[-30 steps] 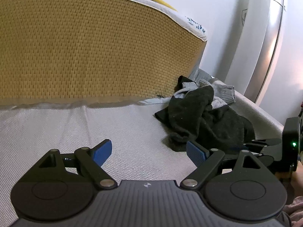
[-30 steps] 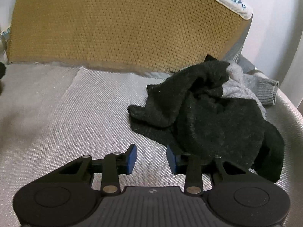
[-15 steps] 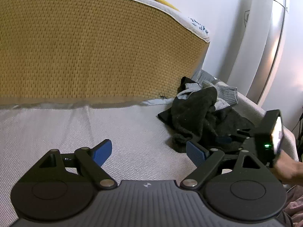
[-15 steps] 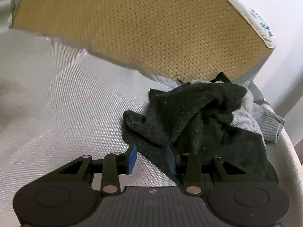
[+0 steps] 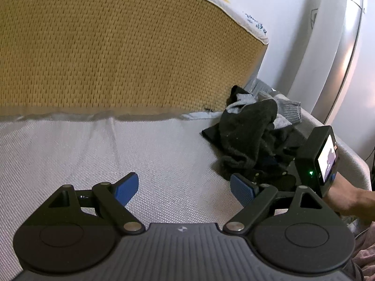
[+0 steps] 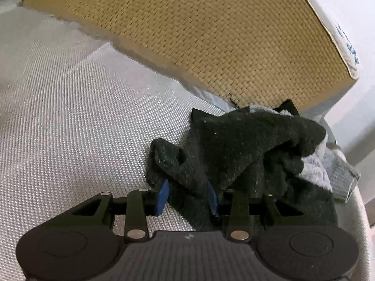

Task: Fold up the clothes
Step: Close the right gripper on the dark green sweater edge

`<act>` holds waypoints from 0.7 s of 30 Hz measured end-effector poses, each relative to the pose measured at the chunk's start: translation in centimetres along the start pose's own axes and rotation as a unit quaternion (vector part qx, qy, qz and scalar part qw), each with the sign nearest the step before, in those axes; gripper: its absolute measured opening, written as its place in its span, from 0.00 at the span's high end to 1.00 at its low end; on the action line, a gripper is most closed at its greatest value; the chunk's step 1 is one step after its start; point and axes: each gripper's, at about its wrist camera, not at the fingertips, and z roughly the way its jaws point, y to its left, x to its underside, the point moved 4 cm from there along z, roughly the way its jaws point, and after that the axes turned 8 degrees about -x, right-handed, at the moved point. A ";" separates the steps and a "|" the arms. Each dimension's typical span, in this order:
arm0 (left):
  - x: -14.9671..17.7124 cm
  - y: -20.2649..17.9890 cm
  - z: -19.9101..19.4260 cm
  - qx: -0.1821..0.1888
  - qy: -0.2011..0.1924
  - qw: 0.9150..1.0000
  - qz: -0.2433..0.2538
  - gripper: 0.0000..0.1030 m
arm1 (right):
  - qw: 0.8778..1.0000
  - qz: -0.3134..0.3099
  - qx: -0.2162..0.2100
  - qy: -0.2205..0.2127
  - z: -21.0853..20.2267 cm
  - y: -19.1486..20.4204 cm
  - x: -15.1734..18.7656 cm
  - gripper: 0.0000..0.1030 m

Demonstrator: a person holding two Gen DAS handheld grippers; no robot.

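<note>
A crumpled dark knit garment (image 6: 234, 145) lies in a heap on the pale woven bed surface (image 6: 70, 117), on top of a grey knit piece (image 6: 337, 171). My right gripper (image 6: 187, 187) has pushed into the heap's near left edge. Its blue pads stand on either side of a dark fold and do not visibly squeeze it. In the left wrist view the same dark heap (image 5: 248, 131) sits to the right, and the right gripper's camera body (image 5: 314, 154) shows behind it. My left gripper (image 5: 185, 182) hangs wide open over bare surface, left of the heap, with nothing between its fingers.
A tall tan woven cushion (image 5: 117, 46) stands along the back of the bed, just behind the heap. A white rounded panel (image 5: 328, 46) rises at the right. A person's hand (image 5: 346, 199) holds the right gripper near the bed's right edge.
The right gripper has rolled, dropped and moved forward, so its fingers now straddle a fold of the dark garment. The left gripper has stayed put and open.
</note>
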 end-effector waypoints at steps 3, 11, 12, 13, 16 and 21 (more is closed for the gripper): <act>0.1 0.2 0.1 0.002 0.001 1.000 -0.002 0.15 | 0.998 -0.053 0.018 -0.009 0.5 0.8 -0.1 0.62; 0.5 0.5 0.8 -0.002 0.012 1.000 -0.004 0.15 | 0.982 -0.182 0.049 -0.005 2.7 2.3 0.1 0.59; 0.5 0.5 0.8 -0.002 0.013 1.000 -0.003 0.15 | 0.981 -0.189 0.045 -0.004 3.0 2.4 0.1 0.59; 0.5 0.5 0.9 -0.003 0.013 1.000 -0.002 0.15 | 0.980 -0.196 0.043 -0.002 3.2 2.5 0.2 0.59; 0.5 0.6 1.0 -0.002 0.015 1.000 -0.003 0.15 | 0.980 -0.194 0.039 0.006 3.8 2.5 0.0 0.79; 0.6 0.9 1.1 -0.003 0.014 1.000 -0.008 0.15 | 0.984 -0.179 0.009 0.000 3.0 2.8 -0.6 0.84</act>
